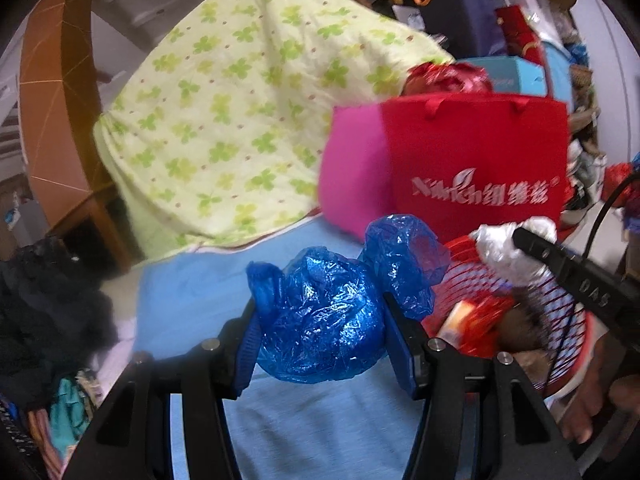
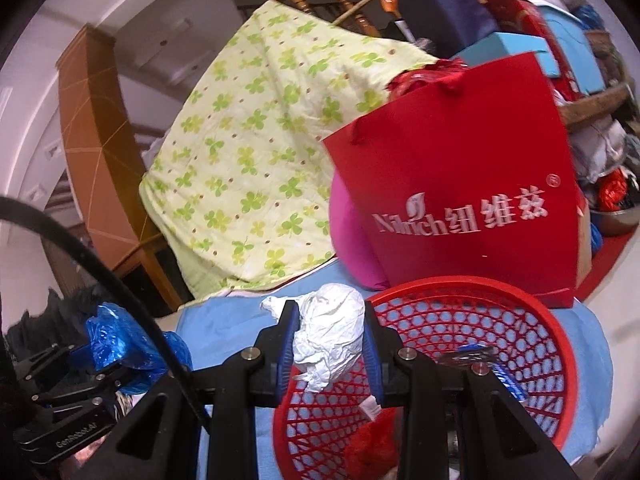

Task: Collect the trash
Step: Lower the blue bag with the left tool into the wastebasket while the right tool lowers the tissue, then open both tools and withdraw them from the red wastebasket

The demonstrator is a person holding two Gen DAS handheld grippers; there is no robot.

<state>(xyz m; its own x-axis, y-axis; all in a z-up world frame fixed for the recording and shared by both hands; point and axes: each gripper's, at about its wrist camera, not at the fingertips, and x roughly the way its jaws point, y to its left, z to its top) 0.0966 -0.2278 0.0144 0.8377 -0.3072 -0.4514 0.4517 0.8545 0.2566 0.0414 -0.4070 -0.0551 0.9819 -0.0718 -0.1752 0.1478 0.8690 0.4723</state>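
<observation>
Left wrist view: the left tool is clenched on a crumpled blue plastic bag, both blue pads pressing its sides about half apart, above a light blue sheet. To its right stands the red mesh basket, partly covered by the right tool, whose fingers grasp a crumpled white wad of paper over the basket's rim. The basket's contents are blurred; only something orange and red can be made out. A hand is cut off at the lower right edge.

The right wrist view shows the right tool nearly closed on the white paper, held over the near left rim of the basket. Here the basket's inside is plainer: a blue-and-silver wrapper and something red at the bottom. The left tool with its blue bag appears at the lower left, crossed by a black cable.

Both views show a red gift bag standing behind the basket, against a pink cushion and a clover-print quilt.
</observation>
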